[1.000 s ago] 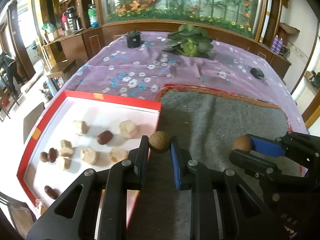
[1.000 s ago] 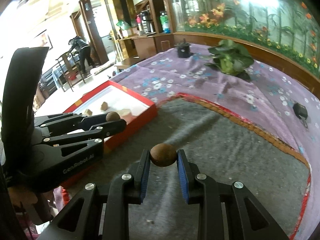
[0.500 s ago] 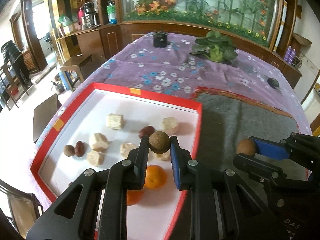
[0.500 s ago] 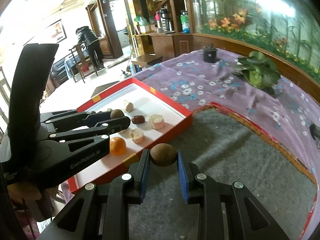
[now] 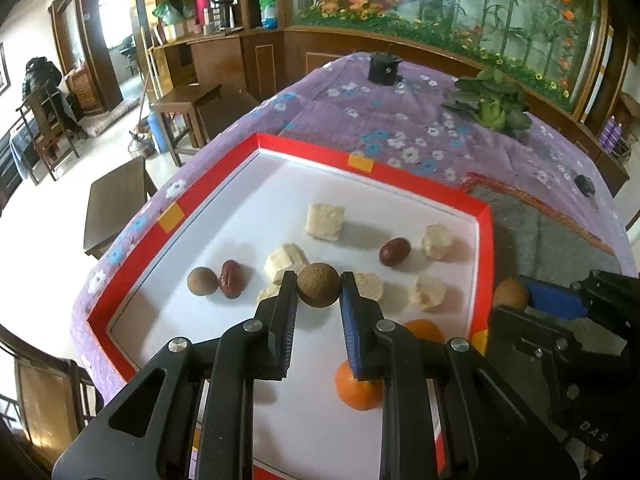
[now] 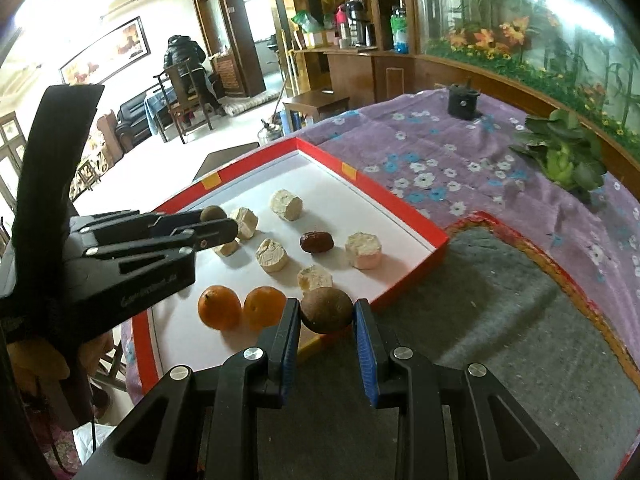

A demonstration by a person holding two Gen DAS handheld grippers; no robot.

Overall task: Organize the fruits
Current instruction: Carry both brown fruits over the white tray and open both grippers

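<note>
Mid-carry: left hand-held gripper (image 5: pixel 319 290) clenched on a brown ball (image 5: pixel 318 289) over the red tray (image 5: pixel 485 240); right hand-held gripper (image 6: pixel 326 315) grasping another brown fruit (image 6: pixel 326 309) at the tray's 5 o'clock edge. Next move, I'd guess: lower both and let go.

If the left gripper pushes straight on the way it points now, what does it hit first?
Probably the pale chunks on the white floor of the red-rimmed tray, just beyond the rough brown ball clamped in the left gripper; depth is uncertain.
</note>
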